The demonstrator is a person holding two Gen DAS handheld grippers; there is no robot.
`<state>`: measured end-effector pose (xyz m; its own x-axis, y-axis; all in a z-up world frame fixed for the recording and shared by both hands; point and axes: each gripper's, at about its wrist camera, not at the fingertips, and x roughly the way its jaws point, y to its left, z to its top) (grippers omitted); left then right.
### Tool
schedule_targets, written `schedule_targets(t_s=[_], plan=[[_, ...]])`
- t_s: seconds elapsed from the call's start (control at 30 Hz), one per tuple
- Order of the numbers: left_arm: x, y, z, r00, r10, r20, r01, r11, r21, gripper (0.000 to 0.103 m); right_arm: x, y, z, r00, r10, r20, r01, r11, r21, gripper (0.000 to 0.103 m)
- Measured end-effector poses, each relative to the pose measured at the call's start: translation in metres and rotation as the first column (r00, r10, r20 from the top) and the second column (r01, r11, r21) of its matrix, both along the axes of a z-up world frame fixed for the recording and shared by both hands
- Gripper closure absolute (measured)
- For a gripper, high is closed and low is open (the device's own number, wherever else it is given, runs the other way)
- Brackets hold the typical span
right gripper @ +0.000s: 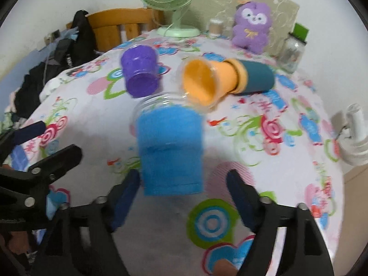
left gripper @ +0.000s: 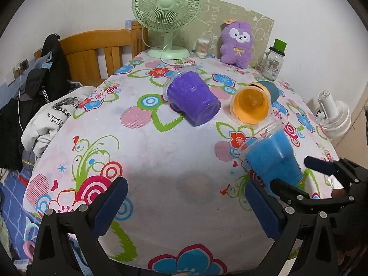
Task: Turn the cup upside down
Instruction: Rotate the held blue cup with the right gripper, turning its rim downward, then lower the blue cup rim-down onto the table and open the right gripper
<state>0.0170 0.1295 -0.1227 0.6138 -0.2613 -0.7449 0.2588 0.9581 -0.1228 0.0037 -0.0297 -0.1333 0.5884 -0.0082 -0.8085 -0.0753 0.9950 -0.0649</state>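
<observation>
both grippers spread wide: left gripper (left gripper: 186, 203), right gripper (right gripper: 182, 194).

Three cups lie on the table (left gripper: 161, 151): one (left gripper: 192, 99) left, another (left gripper: 250, 105) right, the third (left gripper: 273, 156) nearest.

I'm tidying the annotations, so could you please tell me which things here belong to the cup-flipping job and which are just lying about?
Part of the job:
- blue cup
- purple cup
- orange cup
- right tongs
- left tongs

Just lying about:
- green fan
- purple plush toy
- glass jar
- white fan
- clothes pile
</observation>
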Motion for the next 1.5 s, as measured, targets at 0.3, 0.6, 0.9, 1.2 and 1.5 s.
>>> schedule_targets(t_s=[0.3,0.6,0.9,1.2,1.5], plan=[[-0.003,-0.023,0.008,1.0,-0.027,0.008,0.027,1.0,-0.015,0.0,-0.022,-0.032,0.023,1.0,0.014,0.028,-0.014,1.0,-0.005,0.009],[-0.007,-0.077,0.013,0.994,-0.111,0.007,0.111,0.993,-0.032,0.0,-0.05,-0.079,0.035,0.998,-0.036,0.053,0.037,0.999,-0.021,0.006],[-0.005,-0.108,0.007,0.991,-0.133,-0.013,0.133,0.991,-0.028,0.0,-0.053,-0.115,0.027,0.994,-0.102,0.044,0.102,0.995,0.007,0.006],[0.007,-0.118,-0.01,0.993,-0.111,-0.049,0.111,0.994,-0.012,0.002,-0.048,-0.126,0.016,0.994,-0.11,0.016,0.11,0.994,0.023,0.006],[0.008,-0.122,-0.024,0.986,-0.139,-0.087,0.141,0.99,0.013,0.038,-0.042,-0.13,0.011,0.993,-0.116,0.007,0.115,0.992,0.052,0.006]])
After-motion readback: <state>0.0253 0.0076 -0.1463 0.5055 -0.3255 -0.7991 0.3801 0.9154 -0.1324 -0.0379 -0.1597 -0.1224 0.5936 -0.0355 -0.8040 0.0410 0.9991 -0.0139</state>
